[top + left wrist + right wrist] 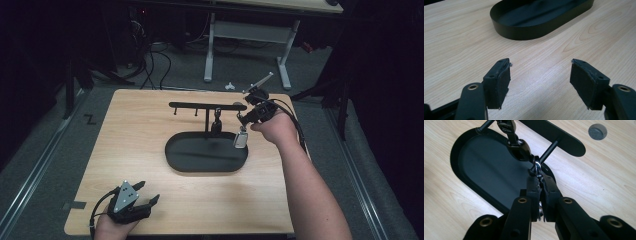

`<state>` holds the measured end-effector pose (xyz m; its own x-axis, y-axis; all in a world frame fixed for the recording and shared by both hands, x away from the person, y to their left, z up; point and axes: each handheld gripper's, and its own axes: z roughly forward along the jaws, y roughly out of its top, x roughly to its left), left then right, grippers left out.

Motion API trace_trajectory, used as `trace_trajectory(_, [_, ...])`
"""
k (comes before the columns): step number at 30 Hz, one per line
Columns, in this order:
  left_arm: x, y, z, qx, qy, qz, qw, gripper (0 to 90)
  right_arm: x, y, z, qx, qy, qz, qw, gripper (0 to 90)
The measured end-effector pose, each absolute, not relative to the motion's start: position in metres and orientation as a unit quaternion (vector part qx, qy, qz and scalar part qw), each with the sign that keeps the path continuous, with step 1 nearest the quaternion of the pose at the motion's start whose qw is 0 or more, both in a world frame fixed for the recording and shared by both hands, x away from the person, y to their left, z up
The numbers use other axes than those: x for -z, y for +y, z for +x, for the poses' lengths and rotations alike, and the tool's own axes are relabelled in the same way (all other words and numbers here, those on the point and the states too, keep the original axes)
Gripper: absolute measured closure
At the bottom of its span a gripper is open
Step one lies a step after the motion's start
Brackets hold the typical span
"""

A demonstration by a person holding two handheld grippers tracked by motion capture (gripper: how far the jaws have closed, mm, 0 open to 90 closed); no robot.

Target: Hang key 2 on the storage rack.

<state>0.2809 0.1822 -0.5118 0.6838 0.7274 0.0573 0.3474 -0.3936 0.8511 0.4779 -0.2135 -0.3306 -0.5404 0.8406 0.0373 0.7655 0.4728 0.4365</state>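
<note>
High view: right gripper (243, 121) at the black tray's (206, 166) far right rim, silver keyring (241, 139) hanging beneath. Left gripper view: left gripper (540, 83) spread wide, empty, near the tray (529, 32). Right gripper view: jaws pinch the keyring (538, 168) over the tray (461, 170).

Wide bare wood is left along the table's (150, 200) near edge and left side. The middle is blocked by the oval tray (180, 160); behind it, the pegged stand (207, 106) bars the way.

Dim room, grey carpet (60, 125), white-legged desk (250, 30)
</note>
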Motion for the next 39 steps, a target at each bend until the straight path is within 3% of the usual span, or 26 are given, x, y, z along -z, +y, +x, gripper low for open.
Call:
trace_trajectory(6, [0.512,0.182,0.281,-0.218,0.333,0.805,0.439,33.3,0.335,-0.213,0.481,-0.193,0.854,0.470,0.109,83.9])
trace_trajectory(21, [0.513,0.182,0.282,-0.220,0.338,0.803,0.439,32.7,0.362,-0.228,0.475,-0.182,0.834,0.509,0.114,63.4])
trace_trajectory(39, [0.516,0.179,0.285,-0.212,0.341,0.812,0.424,28.6,0.408,-0.247,0.440,-0.205,0.825,0.512,0.127,34.8])
